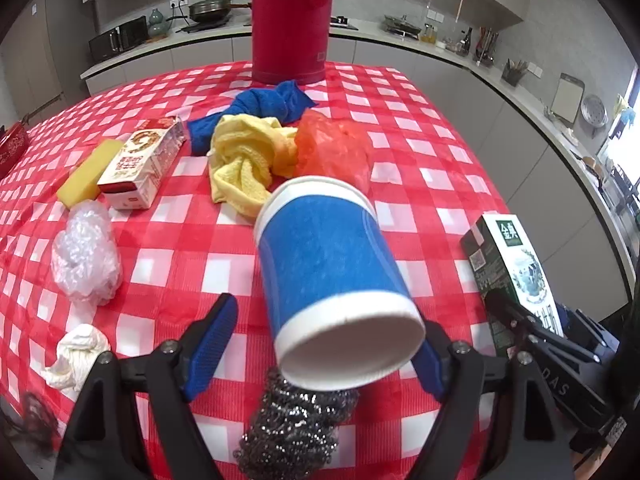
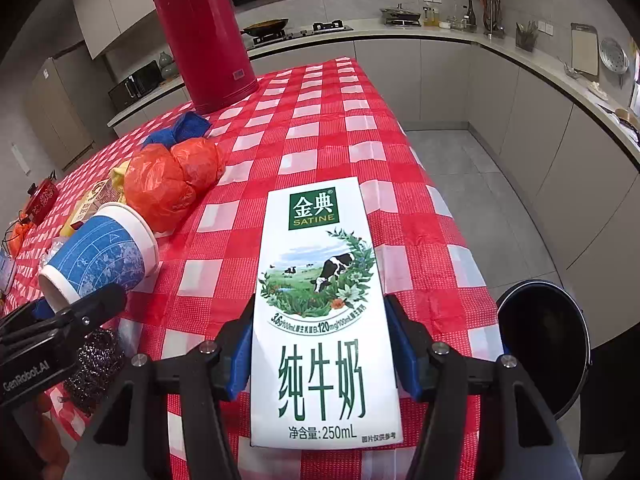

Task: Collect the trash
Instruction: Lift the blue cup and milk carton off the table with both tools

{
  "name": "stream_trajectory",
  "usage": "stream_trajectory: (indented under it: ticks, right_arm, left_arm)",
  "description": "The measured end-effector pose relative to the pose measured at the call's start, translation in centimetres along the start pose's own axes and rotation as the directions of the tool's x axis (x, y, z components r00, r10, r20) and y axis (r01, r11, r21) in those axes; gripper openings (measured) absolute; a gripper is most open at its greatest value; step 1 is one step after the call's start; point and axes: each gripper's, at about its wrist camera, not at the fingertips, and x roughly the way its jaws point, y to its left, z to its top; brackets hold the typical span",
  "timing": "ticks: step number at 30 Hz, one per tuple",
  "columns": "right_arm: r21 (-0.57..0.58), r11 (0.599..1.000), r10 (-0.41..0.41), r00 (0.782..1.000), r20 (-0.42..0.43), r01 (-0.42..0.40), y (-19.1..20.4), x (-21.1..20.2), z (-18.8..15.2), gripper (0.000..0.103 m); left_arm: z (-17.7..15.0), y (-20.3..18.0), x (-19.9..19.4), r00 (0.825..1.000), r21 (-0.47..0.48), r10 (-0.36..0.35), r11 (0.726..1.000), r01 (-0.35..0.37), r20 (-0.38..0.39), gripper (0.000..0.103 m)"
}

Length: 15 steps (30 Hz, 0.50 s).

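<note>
My right gripper points forward over the red-and-white checked tablecloth, its blue-padded fingers pressed flat against both sides of a white milk carton, so it has the carton clamped and lifted. The carton face reads "金典 SATINE" in a green box, a picture of a cow in a meadow, "纯牛奶" in large green characters and "净含量:250mL" at the bottom. At about four o'clock, off the table edge, sits a black round bin with its mouth open.

My left gripper is tilted down toward the table with its jaws spread wide. A blue paper cup with white rims lies tipped between them, base toward the camera; its right side meets the right pad, while the left pad stands clear of it, so I cannot tell whether the cup is truly held. A steel wool scrubber sits just under the cup at six o'clock. The left tool's body reads "GenRobot.AI" in the right wrist view.

At twelve o'clock stands a tall red thermos. Around eleven o'clock lie a yellow cloth, a blue cloth and an orange plastic bag. At nine o'clock is crumpled clear plastic.
</note>
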Motion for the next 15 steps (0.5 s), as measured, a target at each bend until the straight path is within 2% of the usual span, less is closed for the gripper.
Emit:
stream_trajectory:
  ticks: [4,8,9,12,15]
  right_arm:
    - [0.009,1.0,0.002,1.0,-0.001,-0.002,0.0,0.1,0.1,0.061]
    - [0.003,1.0,0.001,1.0,-0.003,-0.001,0.1,0.2,0.2,0.061]
    - [0.003,1.0,0.001,1.0,-0.003,-0.001,0.1,0.2,0.2,0.061]
    - [0.0,1.0,0.002,1.0,0.001,-0.002,0.1,0.2,0.2,0.061]
    - [-0.003,1.0,0.006,1.0,0.015,-0.006,0.0,-0.1,0.1,0.06]
  left_arm:
    - [0.8,-0.2,-0.2,1.0,-0.008,-0.012,1.0,0.012,0.01,0.085]
    - [1.5,-0.4,0.7,1.0,-0.008,-0.016,1.0,0.016,-0.013,0.086]
    - [1.6,-0.4,1.0,0.999,-0.011,-0.027,1.0,0.026,-0.024,0.085]
    - [1.4,0.0,1.6,0.996,-0.04,-0.069,0.997,0.066,-0.055,0.062]
    - [1.2,0.1,1.2,0.996,-0.046,-0.079,0.996,0.077,-0.033,0.059]
